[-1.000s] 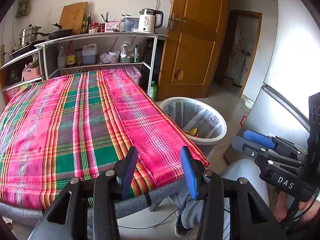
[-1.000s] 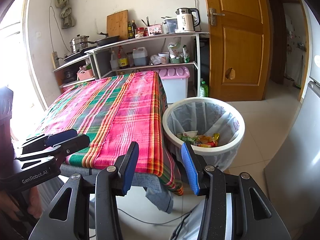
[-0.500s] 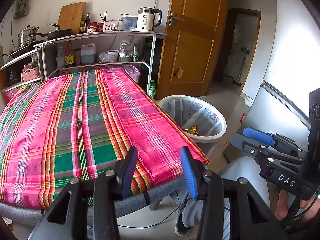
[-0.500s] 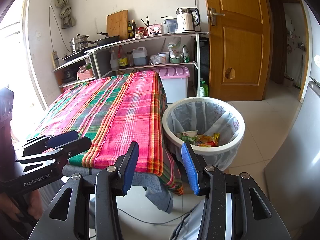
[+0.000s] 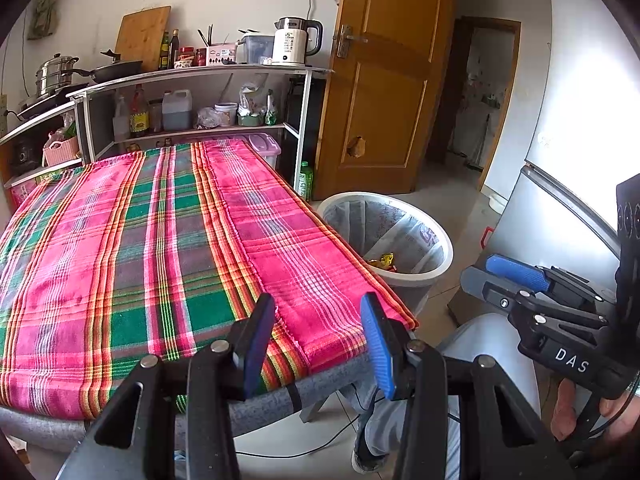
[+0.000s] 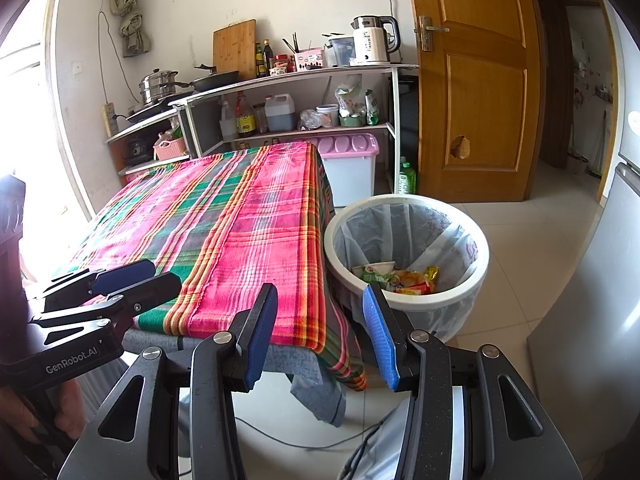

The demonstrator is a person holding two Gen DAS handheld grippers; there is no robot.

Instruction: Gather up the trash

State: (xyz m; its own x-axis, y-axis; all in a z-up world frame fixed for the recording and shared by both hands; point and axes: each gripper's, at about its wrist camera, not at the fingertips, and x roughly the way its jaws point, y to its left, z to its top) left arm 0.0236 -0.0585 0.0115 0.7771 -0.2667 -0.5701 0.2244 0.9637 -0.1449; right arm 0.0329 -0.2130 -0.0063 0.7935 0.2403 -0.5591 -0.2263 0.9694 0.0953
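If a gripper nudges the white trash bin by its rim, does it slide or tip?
Likely slides: the trash bin looks like light plastic on smooth floor tile. Only a few wrappers lie inside, so there's little weight. It's wide and squat, so tipping seems unlikely.

Pink, green and orange plaid cloth (image 6: 240, 224) on the desk, white bin (image 6: 478, 256) with translucent liner, blue-padded fingers (image 6: 380, 340), brown door (image 6: 480, 80)

Plaid-clothed table (image 5: 120, 240), kettle (image 6: 376, 40) atop shelf (image 6: 304, 74), wooden door (image 6: 476, 80).
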